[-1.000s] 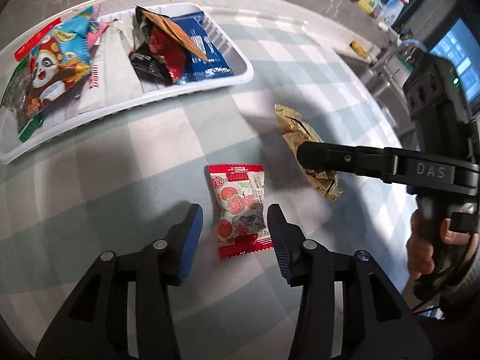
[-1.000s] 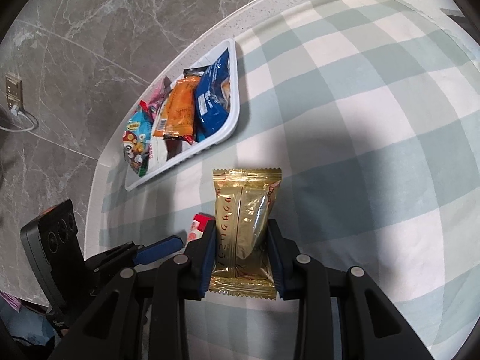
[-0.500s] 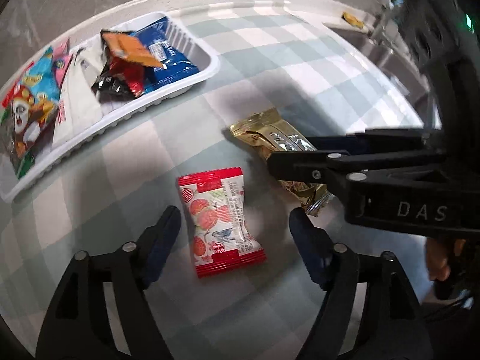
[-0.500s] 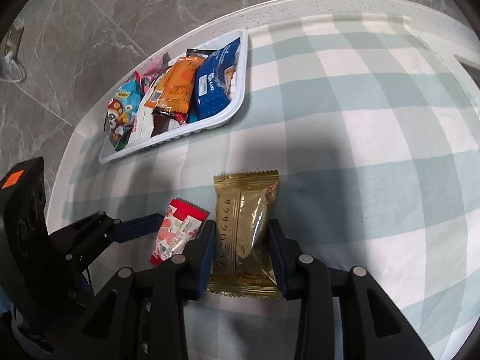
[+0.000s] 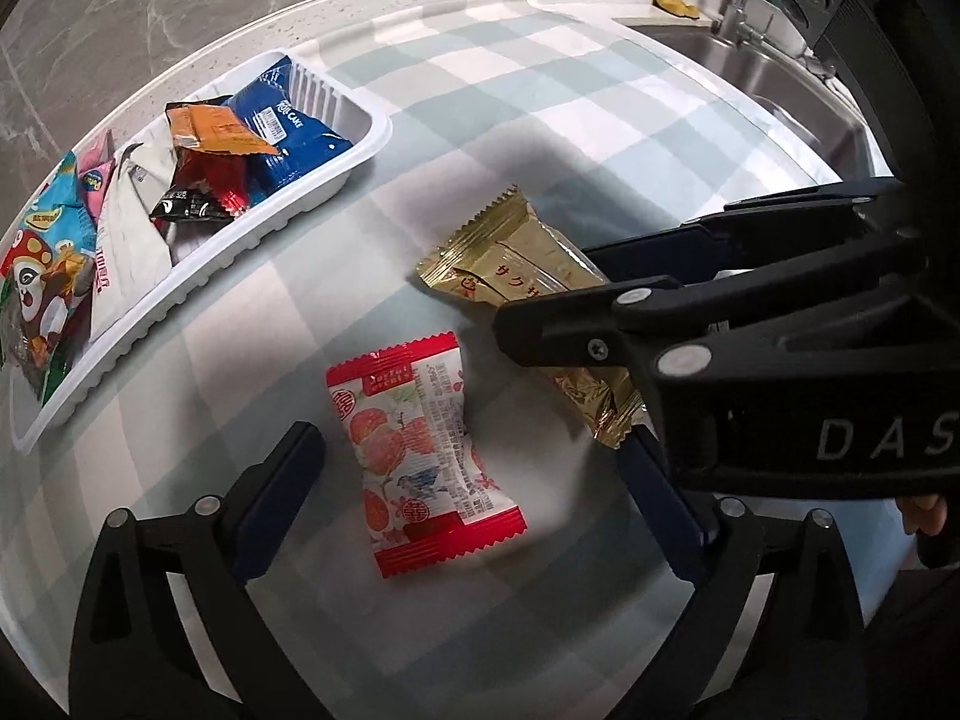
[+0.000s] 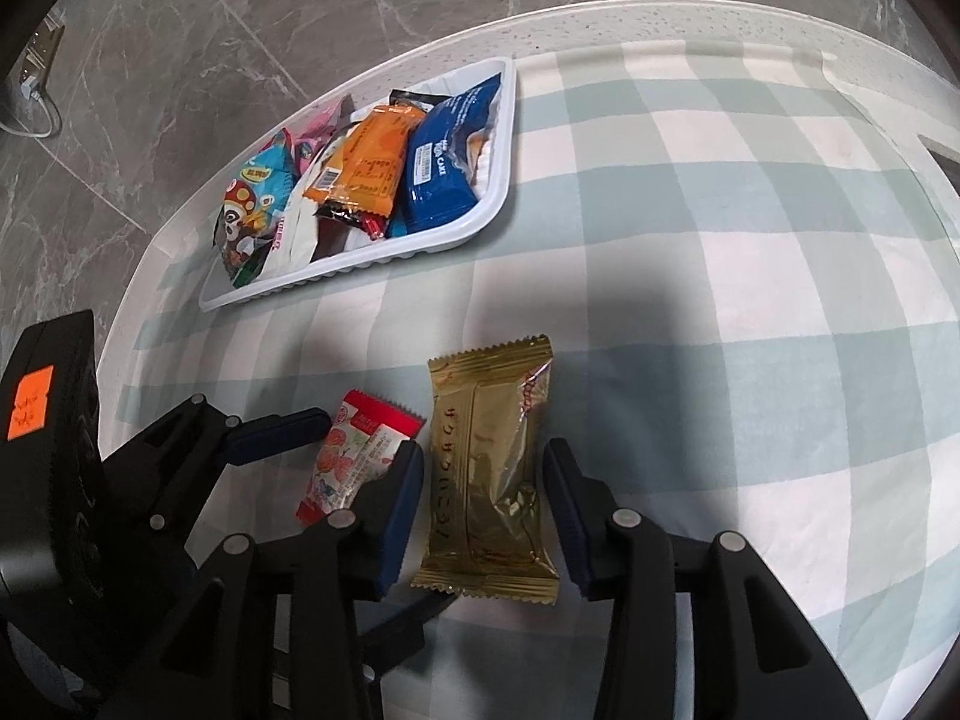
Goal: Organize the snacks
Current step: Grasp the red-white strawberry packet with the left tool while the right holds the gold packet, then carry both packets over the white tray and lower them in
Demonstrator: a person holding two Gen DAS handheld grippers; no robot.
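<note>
A red and white snack packet (image 5: 423,459) lies flat on the checked tablecloth between the wide-open fingers of my left gripper (image 5: 474,474); it also shows in the right wrist view (image 6: 354,456). A gold snack packet (image 6: 489,468) lies flat between the fingers of my right gripper (image 6: 483,501), which is open with gaps on both sides. In the left wrist view the gold packet (image 5: 528,264) lies right of the red one, partly hidden by the right gripper. A white tray (image 5: 360,171) holding several snack packets sits at the far left; it also shows in the right wrist view (image 6: 507,138).
A steel sink (image 5: 780,84) is set into the counter at the far right. The counter's white edge (image 6: 660,18) and a grey marble wall (image 6: 240,30) lie behind the tray. The two grippers sit close side by side.
My right gripper has opened and let go of the gold packet, which now lies on the cloth. My left gripper has opened wider around the red packet.
</note>
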